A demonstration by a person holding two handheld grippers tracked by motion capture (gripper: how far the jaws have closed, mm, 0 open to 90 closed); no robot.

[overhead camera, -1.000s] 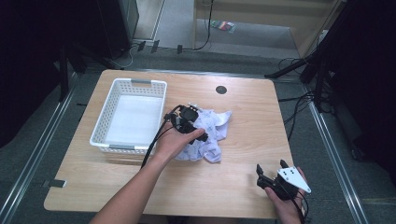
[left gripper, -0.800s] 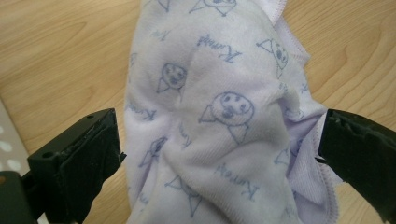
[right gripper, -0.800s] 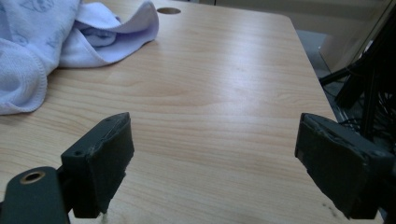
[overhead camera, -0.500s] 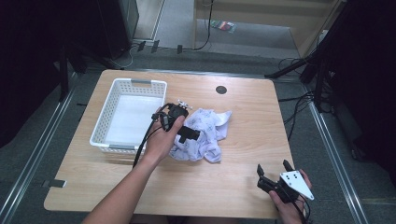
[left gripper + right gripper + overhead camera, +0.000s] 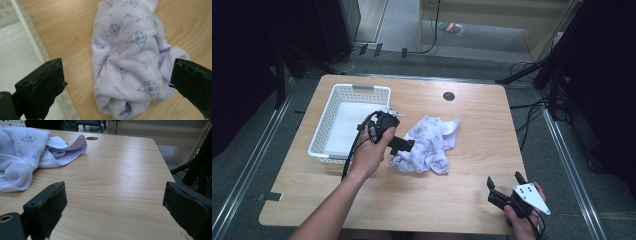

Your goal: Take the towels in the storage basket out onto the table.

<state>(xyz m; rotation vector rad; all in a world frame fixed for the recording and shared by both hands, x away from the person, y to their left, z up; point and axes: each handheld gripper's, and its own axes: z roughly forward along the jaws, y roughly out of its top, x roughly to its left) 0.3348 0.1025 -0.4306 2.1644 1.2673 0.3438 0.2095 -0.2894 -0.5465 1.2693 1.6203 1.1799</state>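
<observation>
While left gripper (image 5: 404, 146) gapes over towel (image 5: 432, 145); basket (image 5: 324, 150) beside | right gripper (image 5: 503, 186) apart, wide.

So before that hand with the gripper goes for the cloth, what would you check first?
1. Left hand-held gripper open: ok, jaws wide apart.
2. Crumpled lilac printed terry towel between its jaws: ok, in the left gripper view it lies between them.
3. Jaws touching the towel: cannot tell.
4. White perforated plastic basket free to take it: ok, no items visible inside.
5. Right hand-held gripper out of the way: ok, open, near the front edge of the light wooden table.
</observation>
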